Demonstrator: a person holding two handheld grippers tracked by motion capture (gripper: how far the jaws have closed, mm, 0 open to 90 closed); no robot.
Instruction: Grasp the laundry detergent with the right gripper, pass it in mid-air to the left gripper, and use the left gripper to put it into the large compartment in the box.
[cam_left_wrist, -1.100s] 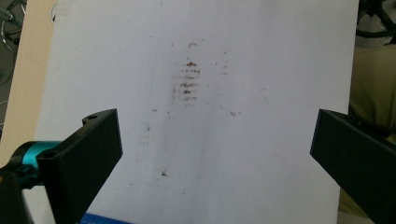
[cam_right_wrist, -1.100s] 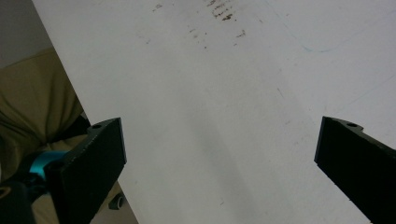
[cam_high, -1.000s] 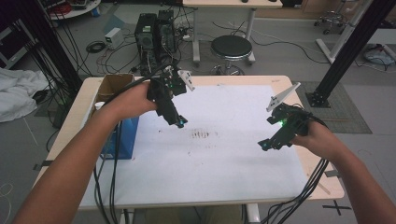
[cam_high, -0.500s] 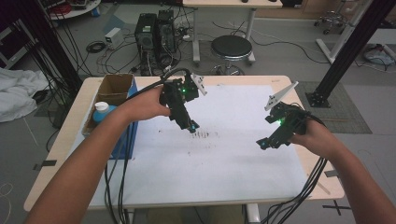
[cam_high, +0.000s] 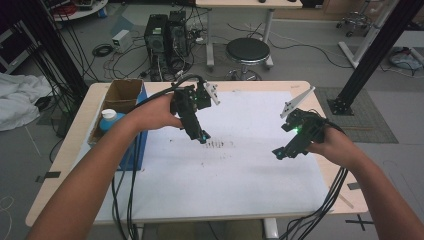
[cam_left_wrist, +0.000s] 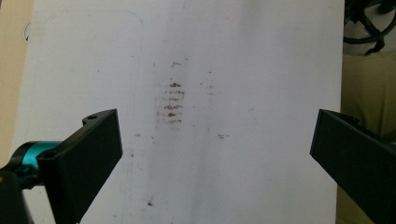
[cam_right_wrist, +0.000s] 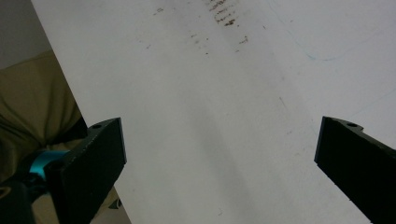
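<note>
Two tongs hover open and empty above a white sheet (cam_high: 240, 185) on the table (cam_high: 65, 165). Left tongs (cam_high: 202, 138) hang over brown smudges (cam_left_wrist: 173, 105) at the sheet's middle; right tongs (cam_high: 278, 154) wait well apart. Lowering the tongs carelessly could scrape or wrinkle the sheet.

box (cam_high: 122, 95): its inside is hidden beyond the bottle (cam_high: 106, 119), partly covered by the left forearm | brown marks (cam_left_wrist: 172, 103) on the sheet (cam_high: 240, 165): too blurred to read, perhaps stains | left gripper (cam_left_wrist: 212, 154): outer jaw cut by the frame edge | right gripper (cam_right_wrist: 219, 158): likewise cut
</note>
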